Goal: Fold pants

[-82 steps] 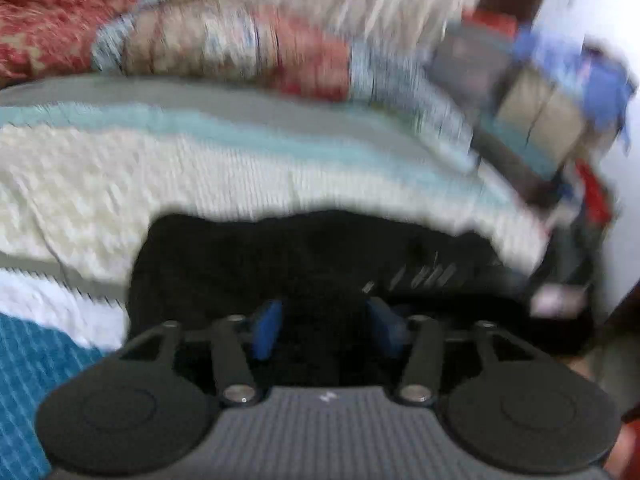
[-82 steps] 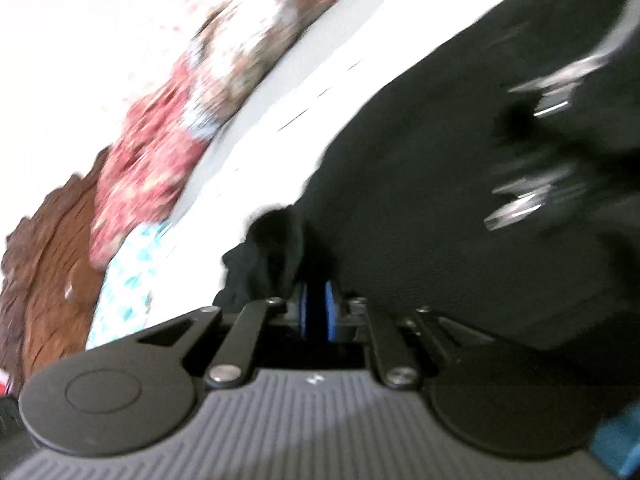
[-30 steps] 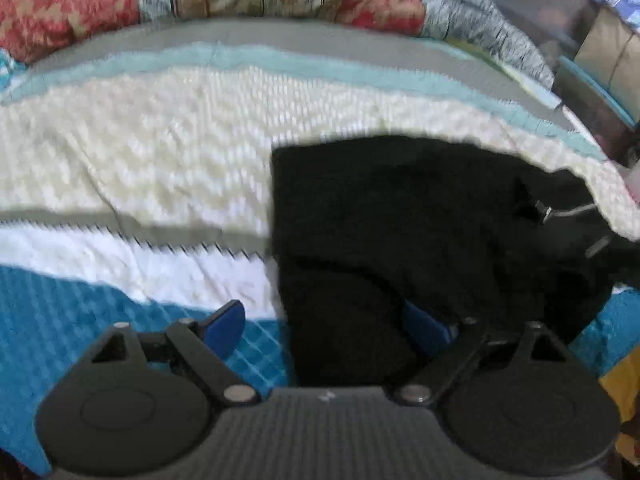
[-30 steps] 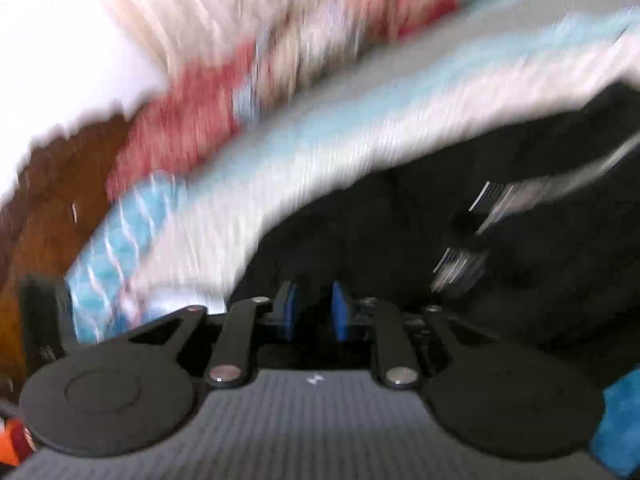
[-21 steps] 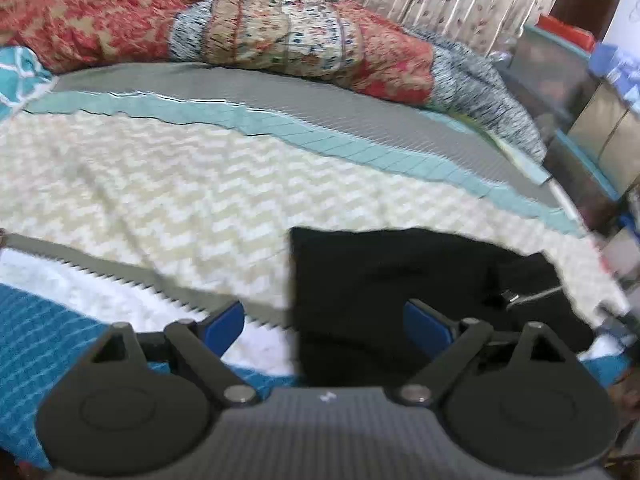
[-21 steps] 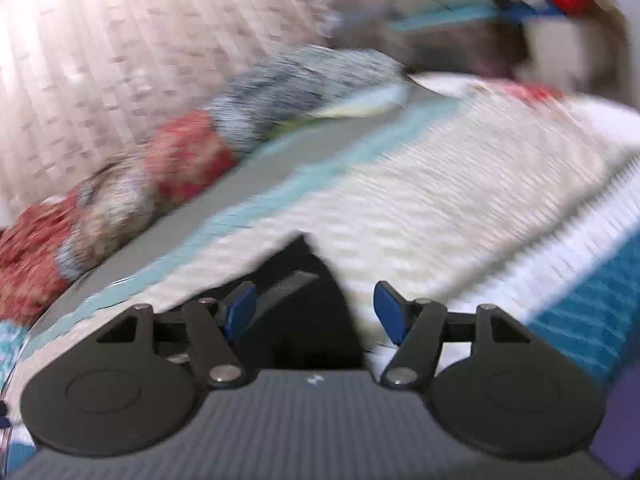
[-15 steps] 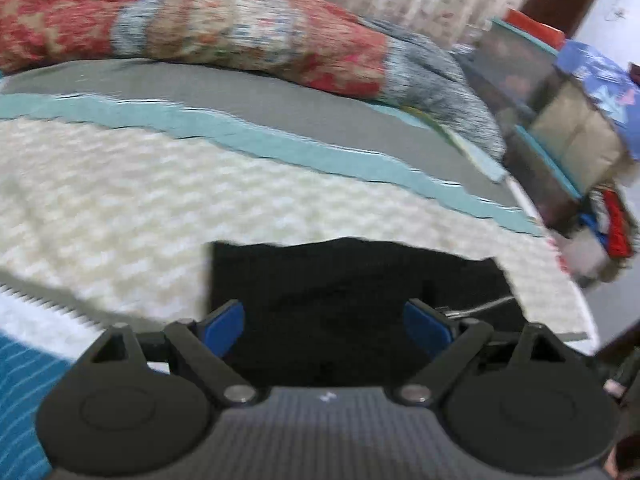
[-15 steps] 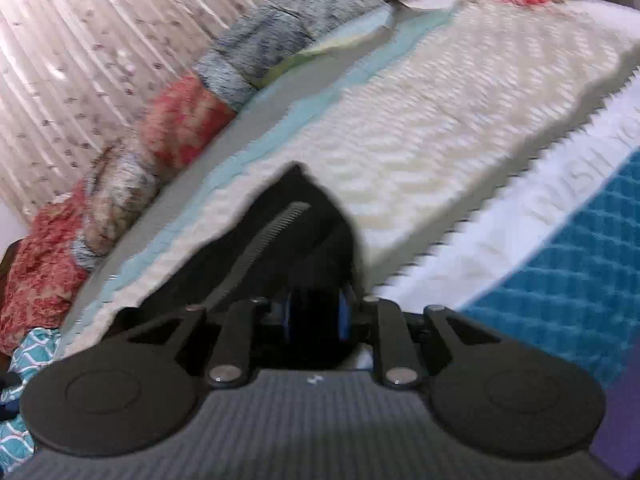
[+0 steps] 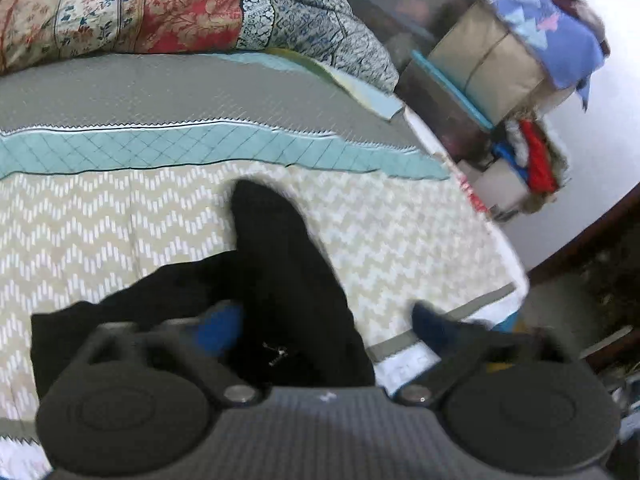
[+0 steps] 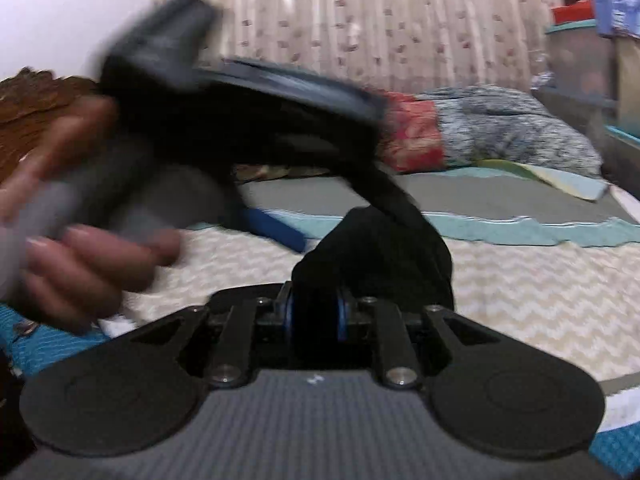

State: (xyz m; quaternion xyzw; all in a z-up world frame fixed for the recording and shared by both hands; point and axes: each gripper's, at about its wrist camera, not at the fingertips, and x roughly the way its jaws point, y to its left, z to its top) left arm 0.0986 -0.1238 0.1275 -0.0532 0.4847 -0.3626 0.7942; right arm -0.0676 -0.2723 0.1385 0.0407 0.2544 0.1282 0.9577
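Right wrist view: I'm clamping right tongs (image 10: 314, 316) on pants (image 10: 376, 256) mid-fold w/ left tongs (image 9: 324, 322) spread wide, needing to lay it flat on bed (image 9: 400, 240) next.

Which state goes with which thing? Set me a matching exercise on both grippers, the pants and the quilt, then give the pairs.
Things:
1. left gripper
2. right gripper
3. black pants
4. patchwork quilt

States:
A. bunched along the far edge of the bed
B. jaws spread wide, gripping nothing
C. partly lifted off the bedspread
D. clamped on black fabric

Pairs: 1-B, 2-D, 3-C, 4-A
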